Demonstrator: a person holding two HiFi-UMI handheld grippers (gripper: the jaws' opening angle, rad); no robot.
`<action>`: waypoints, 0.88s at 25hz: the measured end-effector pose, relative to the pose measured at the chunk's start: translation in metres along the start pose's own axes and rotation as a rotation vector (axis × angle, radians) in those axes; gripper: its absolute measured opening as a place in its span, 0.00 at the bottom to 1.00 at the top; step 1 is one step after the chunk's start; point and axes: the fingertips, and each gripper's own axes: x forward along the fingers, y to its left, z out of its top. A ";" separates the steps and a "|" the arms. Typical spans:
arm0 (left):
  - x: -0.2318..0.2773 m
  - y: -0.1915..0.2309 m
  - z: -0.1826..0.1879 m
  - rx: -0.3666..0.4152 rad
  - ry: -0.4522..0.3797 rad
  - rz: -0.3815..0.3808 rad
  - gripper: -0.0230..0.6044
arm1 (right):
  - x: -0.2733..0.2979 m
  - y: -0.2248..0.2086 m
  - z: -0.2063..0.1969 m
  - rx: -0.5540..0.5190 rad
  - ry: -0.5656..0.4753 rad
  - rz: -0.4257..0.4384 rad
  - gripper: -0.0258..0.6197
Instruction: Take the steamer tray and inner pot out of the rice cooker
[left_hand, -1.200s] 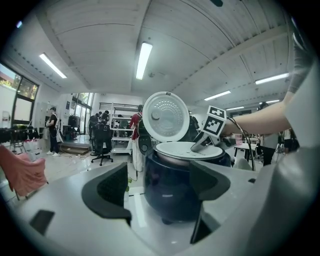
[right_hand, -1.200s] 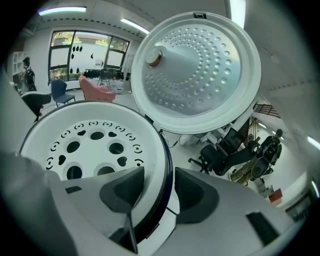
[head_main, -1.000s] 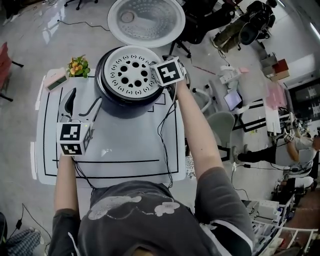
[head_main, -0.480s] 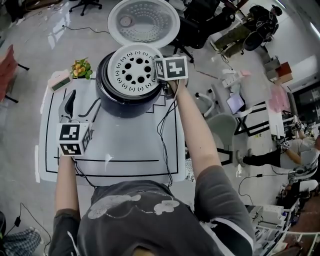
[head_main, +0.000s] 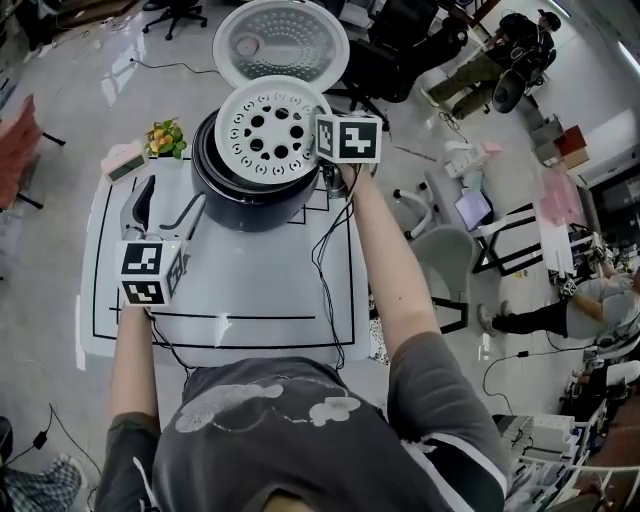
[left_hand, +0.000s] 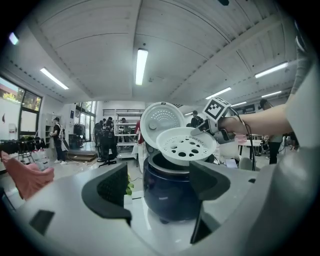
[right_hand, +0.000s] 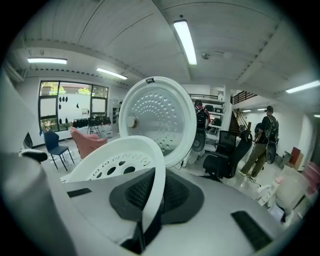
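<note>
The white steamer tray (head_main: 266, 133) with round holes hangs tilted just above the dark blue rice cooker (head_main: 245, 190). My right gripper (head_main: 325, 150) is shut on the tray's right rim; the rim (right_hand: 152, 200) runs between its black pads. In the left gripper view the steamer tray (left_hand: 186, 146) floats over the rice cooker (left_hand: 170, 192), and the inner pot's rim (left_hand: 162, 162) shows under it. My left gripper (head_main: 160, 215) is open with nothing between its jaws, on the table left of the cooker.
The cooker's lid (head_main: 280, 42) stands open behind the pot. A small potted plant (head_main: 160, 135) and a pink box (head_main: 122, 160) sit at the table's back left. Cables (head_main: 330, 250) trail across the white table (head_main: 250, 290). Office chairs and people are further back.
The steamer tray has risen out of the cooker, gripped at its right rim by my right gripper, which rolled as it lifted. The left gripper moved up slightly.
</note>
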 end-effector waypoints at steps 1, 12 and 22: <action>-0.002 -0.001 0.001 0.002 -0.001 0.003 0.66 | -0.005 -0.002 0.003 0.011 -0.013 0.004 0.11; -0.034 -0.017 0.009 0.027 -0.008 0.046 0.66 | -0.077 0.001 -0.006 0.087 -0.073 0.158 0.11; -0.072 -0.027 -0.018 -0.040 0.008 0.125 0.66 | -0.107 0.060 -0.068 0.148 -0.025 0.385 0.11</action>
